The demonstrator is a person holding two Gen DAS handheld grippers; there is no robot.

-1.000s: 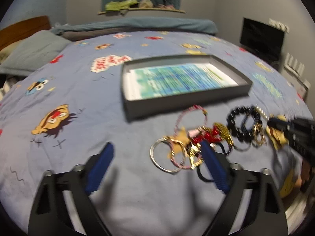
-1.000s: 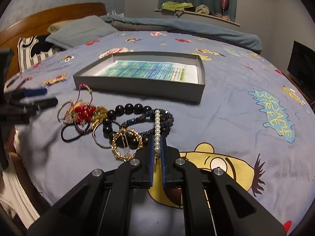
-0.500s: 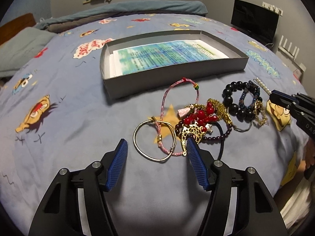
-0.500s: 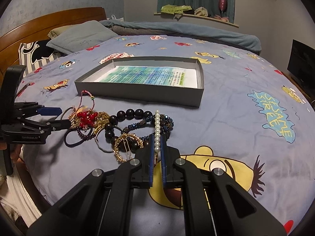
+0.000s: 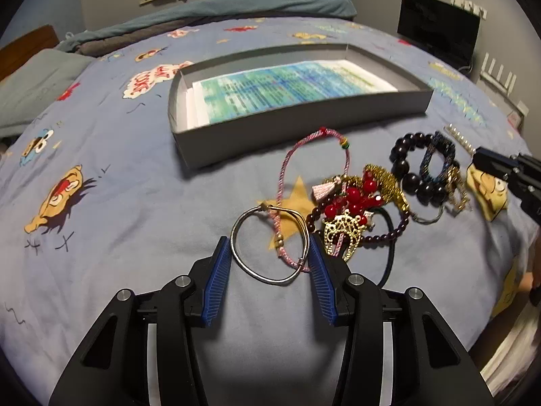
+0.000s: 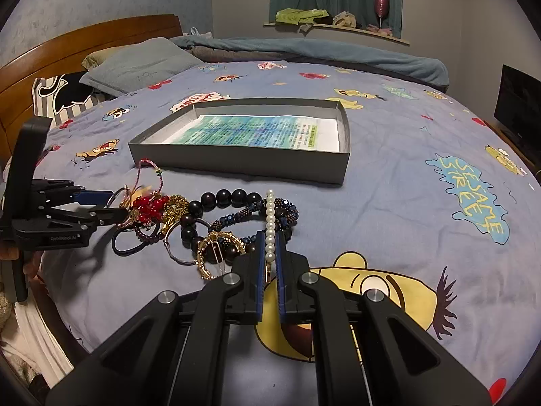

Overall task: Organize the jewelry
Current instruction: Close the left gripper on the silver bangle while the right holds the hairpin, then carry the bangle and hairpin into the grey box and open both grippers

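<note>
A tangle of jewelry lies on the blue cartoon bedspread in front of an open grey box (image 5: 270,132) lined with printed paper. My left gripper (image 5: 268,240) points down at a silver bangle (image 5: 242,264). Its jaws are closing, one blue pad on each side of the ring and almost touching it. A pink cord bracelet (image 5: 285,159) crosses the bangle. My right gripper (image 6: 269,237) is shut on a white pearl strand (image 6: 269,216) lying over dark bead bracelets (image 6: 223,199). The left gripper (image 6: 116,206) also shows at the pile's left end.
Red beads (image 5: 351,199), gold pieces, a black elastic and a large black bead bracelet (image 5: 402,169) are heaped between the two grippers. Pillows (image 6: 135,64) and a wooden headboard lie beyond the box. A dark screen (image 5: 436,27) stands off the bed's right side.
My left gripper has come in lower and closer over the silver bangle, and its jaws have narrowed around it. The right gripper has held still on the pearls.
</note>
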